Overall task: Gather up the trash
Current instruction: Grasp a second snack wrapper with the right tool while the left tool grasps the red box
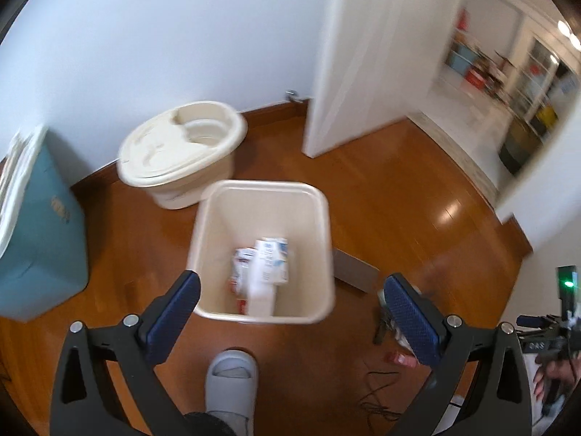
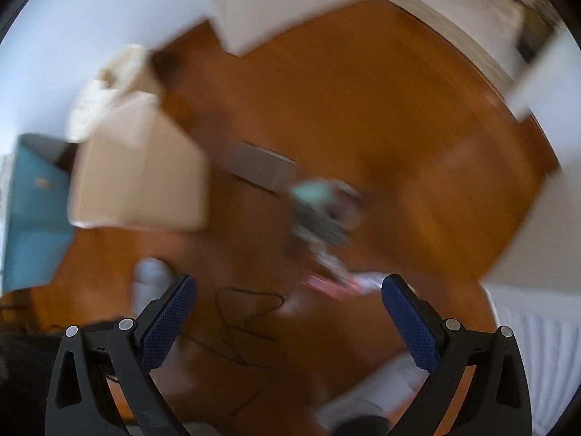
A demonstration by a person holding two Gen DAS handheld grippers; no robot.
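A couple of cartons (image 1: 267,265) lie in my bin (image 1: 261,189); both tongs, left (image 1: 290,301) and right (image 2: 288,299), gape empty, and blurred litter (image 2: 323,214) waits on the floor (image 2: 399,109)

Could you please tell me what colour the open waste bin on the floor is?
The waste bin is cream, clearest in the left wrist view.

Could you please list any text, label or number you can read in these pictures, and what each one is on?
None can be read.
Cartons in the bin: blue and red print, too blurred.
Teal box: gold mark, too blurred.
Right wrist view: blurred throughout.
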